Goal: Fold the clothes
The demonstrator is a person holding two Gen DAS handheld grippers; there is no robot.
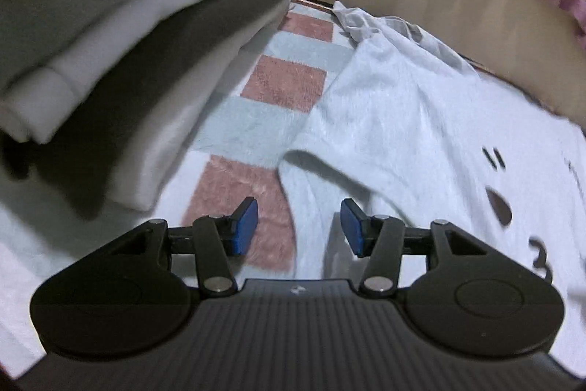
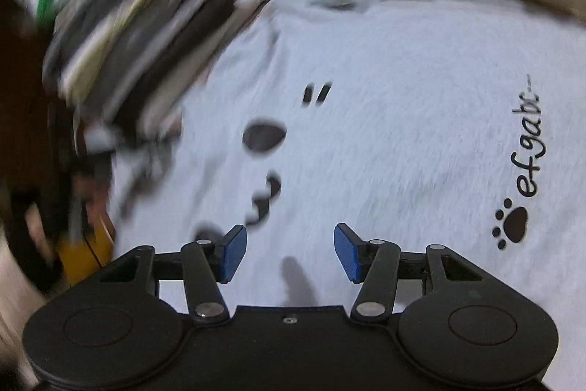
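The white T-shirt (image 2: 384, 105) lay spread face up on a checked towel (image 1: 285, 87), beside a stack of folded clothes (image 1: 110, 43). Both the left tool (image 1: 298, 226) and right tool (image 2: 289, 253) hung open and empty above it. A good fold probably needed matched grips at opposite edges. Blur smeared the stack in the right view, and the shirt's hem was cut off.

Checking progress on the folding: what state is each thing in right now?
White T-shirt: spread flat, print up, not yet folded.
Stack of clothes: folded, piled beside the shirt.
Checked blanket: spread under both.
Left claw: open, holding nothing.
Right claw: open, holding nothing.
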